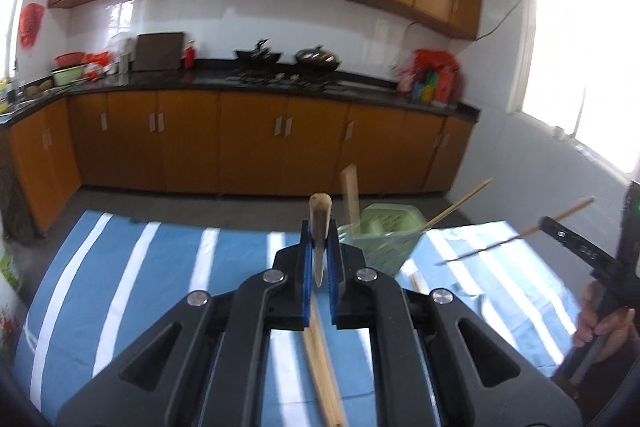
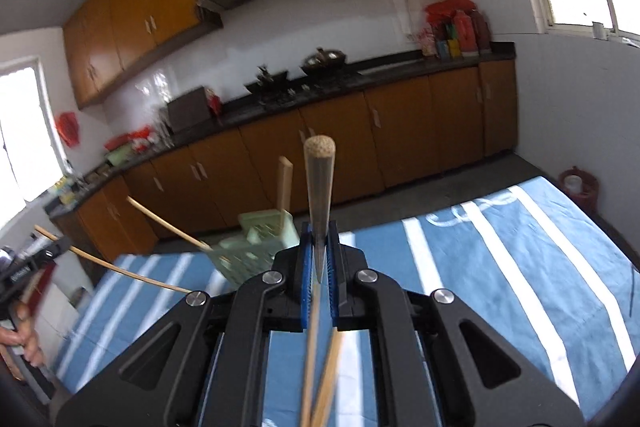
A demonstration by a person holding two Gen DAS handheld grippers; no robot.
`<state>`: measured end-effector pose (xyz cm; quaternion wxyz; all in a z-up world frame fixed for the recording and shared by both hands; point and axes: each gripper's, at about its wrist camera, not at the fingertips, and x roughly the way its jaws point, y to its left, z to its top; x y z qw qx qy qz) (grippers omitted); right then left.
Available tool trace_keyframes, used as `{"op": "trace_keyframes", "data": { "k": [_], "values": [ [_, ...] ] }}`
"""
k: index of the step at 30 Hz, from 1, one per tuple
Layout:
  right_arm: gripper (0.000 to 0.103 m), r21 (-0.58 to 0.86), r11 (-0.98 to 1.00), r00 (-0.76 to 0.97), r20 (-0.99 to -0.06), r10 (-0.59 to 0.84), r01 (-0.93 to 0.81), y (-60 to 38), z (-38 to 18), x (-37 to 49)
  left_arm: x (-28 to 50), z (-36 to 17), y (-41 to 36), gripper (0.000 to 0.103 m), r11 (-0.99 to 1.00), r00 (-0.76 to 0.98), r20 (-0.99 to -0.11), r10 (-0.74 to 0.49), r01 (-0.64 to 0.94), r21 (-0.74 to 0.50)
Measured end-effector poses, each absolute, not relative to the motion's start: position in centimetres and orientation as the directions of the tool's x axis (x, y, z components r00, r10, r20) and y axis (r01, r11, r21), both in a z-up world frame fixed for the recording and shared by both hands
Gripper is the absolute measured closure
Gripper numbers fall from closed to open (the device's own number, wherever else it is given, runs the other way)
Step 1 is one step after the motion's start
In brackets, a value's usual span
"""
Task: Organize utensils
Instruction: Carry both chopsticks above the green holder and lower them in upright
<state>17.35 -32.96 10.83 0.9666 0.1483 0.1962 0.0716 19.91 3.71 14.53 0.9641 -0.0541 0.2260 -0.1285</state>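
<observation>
My left gripper [image 1: 320, 231] is shut on a bamboo chopstick [image 1: 320, 211] that points forward, above the blue striped cloth [image 1: 168, 267]. My right gripper [image 2: 320, 231] is shut on another bamboo chopstick [image 2: 319, 179]. A pale green utensil holder [image 1: 386, 235] stands on the cloth just right of the left gripper, with a flat wooden utensil [image 1: 350, 193] and a chopstick [image 1: 456, 205] in it. The holder [image 2: 256, 243] shows left of the right gripper. The right gripper [image 1: 576, 247] appears at the far right of the left wrist view, holding its chopstick [image 1: 516, 241].
More chopsticks lie on the cloth under the left gripper [image 1: 324, 367] and under the right gripper [image 2: 324, 379]. Behind are orange kitchen cabinets [image 1: 248, 143], a dark counter with woks [image 1: 288, 61], and a bright window [image 1: 584, 67]. A red container [image 2: 576, 187] stands beyond the table.
</observation>
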Motion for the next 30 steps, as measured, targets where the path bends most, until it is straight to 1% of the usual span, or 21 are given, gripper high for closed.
{"op": "trace_keyframes", "data": {
  "k": [5,8,11,15,17,21,30],
  "values": [
    [0.095,0.350,0.921,0.916,-0.288,0.278,-0.170,-32.5,14.0,17.0,19.4,17.5,1.5,0.095,0.943,0.865,-0.377,-0.333,0.292,-0.162],
    [0.095,0.338,0.924,0.924,-0.263,0.277,-0.181,-31.9,15.1,17.8,19.8,18.9,0.3,0.095,0.946,0.890,-0.322,-0.322,0.285,-0.156],
    [0.095,0.324,0.928,0.925,-0.262,0.274,-0.183,-31.0,15.4,19.1,21.0,19.9,-0.4,0.095,0.946,0.910,-0.276,-0.310,0.267,-0.182],
    [0.095,0.300,0.938,0.919,-0.294,0.263,-0.173,-29.7,15.1,21.6,23.3,20.4,-0.7,0.095,0.944,0.930,-0.233,-0.285,0.229,-0.240],
    [0.095,0.290,0.943,0.912,-0.320,0.258,-0.165,-29.2,14.6,22.7,24.5,20.2,-1.0,0.095,0.948,0.944,-0.214,-0.252,0.196,-0.252],
    [0.095,0.303,0.941,0.889,-0.374,0.263,-0.151,-28.8,13.1,24.4,27.0,19.0,-1.8,0.095,0.954,0.944,-0.234,-0.232,0.173,-0.245],
    [0.095,0.282,0.948,0.852,-0.450,0.269,-0.150,-27.5,10.8,26.3,31.2,14.5,-2.9,0.095,0.960,0.912,-0.339,-0.230,0.155,-0.234]
  ]
}}
